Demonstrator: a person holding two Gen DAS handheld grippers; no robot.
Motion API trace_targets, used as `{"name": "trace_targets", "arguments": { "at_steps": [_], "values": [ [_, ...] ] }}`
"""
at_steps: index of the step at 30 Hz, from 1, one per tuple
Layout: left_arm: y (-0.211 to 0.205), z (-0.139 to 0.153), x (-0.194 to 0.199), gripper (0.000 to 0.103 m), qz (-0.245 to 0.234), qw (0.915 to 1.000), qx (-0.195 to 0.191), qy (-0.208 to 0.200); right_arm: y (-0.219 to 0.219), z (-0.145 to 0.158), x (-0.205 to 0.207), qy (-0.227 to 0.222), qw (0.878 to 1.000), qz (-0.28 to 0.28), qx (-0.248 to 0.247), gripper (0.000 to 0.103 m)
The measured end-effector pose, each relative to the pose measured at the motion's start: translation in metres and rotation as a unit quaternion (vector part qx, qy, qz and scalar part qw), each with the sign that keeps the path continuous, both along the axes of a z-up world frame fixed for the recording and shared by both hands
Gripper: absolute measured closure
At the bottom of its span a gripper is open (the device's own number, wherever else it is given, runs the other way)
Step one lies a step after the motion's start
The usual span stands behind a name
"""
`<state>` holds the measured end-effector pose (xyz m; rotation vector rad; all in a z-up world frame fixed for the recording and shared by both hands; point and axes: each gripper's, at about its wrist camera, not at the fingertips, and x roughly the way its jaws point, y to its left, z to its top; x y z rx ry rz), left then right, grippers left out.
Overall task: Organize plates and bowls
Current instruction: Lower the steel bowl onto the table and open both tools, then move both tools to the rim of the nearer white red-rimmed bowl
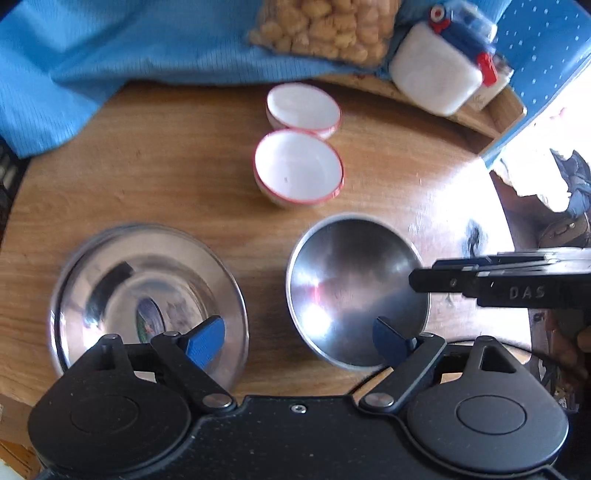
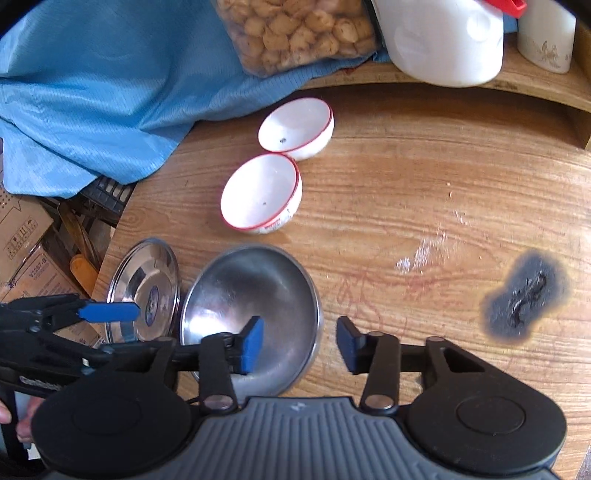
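On the round wooden table (image 1: 166,177) stand a steel plate (image 1: 147,295), a steel bowl (image 1: 354,291) and two white bowls with red rims, one nearer (image 1: 299,166) and one farther (image 1: 303,107). My left gripper (image 1: 299,341) is open and empty, hovering between the plate and the steel bowl. My right gripper (image 2: 301,343) is open and straddles the steel bowl's (image 2: 251,302) right rim, one pad inside and one outside. The steel plate (image 2: 144,288) and both white bowls, the nearer (image 2: 260,194) and the farther (image 2: 295,125), show in the right wrist view.
A blue cloth (image 1: 129,55), a bag of round snacks (image 1: 325,29) and a white jug (image 1: 436,77) sit at the table's far side. A black burn mark (image 2: 524,299) is on the table at right. Cardboard boxes (image 2: 26,251) lie beyond the left edge.
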<state>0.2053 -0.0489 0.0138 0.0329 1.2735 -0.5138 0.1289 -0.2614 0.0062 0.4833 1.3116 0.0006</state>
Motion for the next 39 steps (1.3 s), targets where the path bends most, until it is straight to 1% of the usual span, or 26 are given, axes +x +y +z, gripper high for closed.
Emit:
{"name": "trace_targets", "arguments": {
  "at_steps": [1, 2, 3, 4, 6, 8, 11, 14, 19, 23, 27, 31, 39],
  "values": [
    [0.001, 0.003, 0.002, 0.007, 0.002, 1.0000, -0.001, -0.009, 0.001, 0.000, 0.002, -0.002, 1.000, -0.002, -0.002, 0.044],
    [0.002, 0.005, 0.005, 0.004, 0.007, 0.9997, 0.000, -0.022, 0.001, 0.000, 0.003, -0.003, 1.000, -0.004, -0.005, 0.038],
    [0.003, 0.007, 0.008, 0.003, 0.014, 0.9993, 0.001, -0.034, 0.002, -0.001, 0.005, -0.005, 1.000, -0.007, -0.008, 0.033],
    [0.004, 0.006, 0.012, 0.002, 0.022, 0.9988, 0.005, -0.044, 0.002, -0.002, 0.007, -0.007, 1.000, -0.010, -0.013, 0.031],
    [0.005, 0.005, 0.022, 0.001, 0.040, 0.9973, 0.020, -0.058, 0.005, -0.001, 0.012, -0.016, 1.000, -0.012, -0.020, 0.018],
    [0.004, 0.002, 0.032, 0.001, 0.052, 0.9952, 0.042, -0.071, 0.009, 0.001, 0.016, -0.031, 0.999, -0.014, -0.032, 0.009],
    [0.008, -0.002, 0.044, 0.001, 0.066, 0.9924, 0.062, -0.082, 0.014, 0.003, 0.023, -0.049, 0.997, -0.010, -0.050, 0.002],
    [0.009, -0.006, 0.057, 0.001, 0.076, 0.9906, 0.075, -0.086, 0.017, 0.002, 0.030, -0.051, 0.996, -0.011, -0.066, 0.001],
    [0.006, -0.015, 0.075, 0.001, 0.076, 0.9904, 0.073, -0.089, 0.016, -0.005, 0.041, -0.041, 0.994, -0.021, -0.094, 0.000],
    [0.002, -0.027, 0.091, 0.001, 0.063, 0.9927, 0.060, -0.084, 0.011, -0.014, 0.051, -0.037, 0.993, -0.035, -0.107, 0.000],
    [-0.009, -0.044, 0.105, 0.001, 0.045, 0.9949, 0.068, -0.060, 0.009, -0.022, 0.063, -0.040, 0.992, -0.039, -0.115, 0.000],
    [-0.019, -0.048, 0.114, 0.001, 0.031, 0.9946, 0.073, -0.066, 0.009, -0.028, 0.072, -0.037, 0.990, -0.034, -0.129, 0.000],
    [-0.030, -0.056, 0.126, 0.001, 0.011, 0.9917, 0.102, -0.077, 0.012, -0.038, 0.088, -0.033, 0.987, -0.014, -0.156, 0.000]
  ]
}}
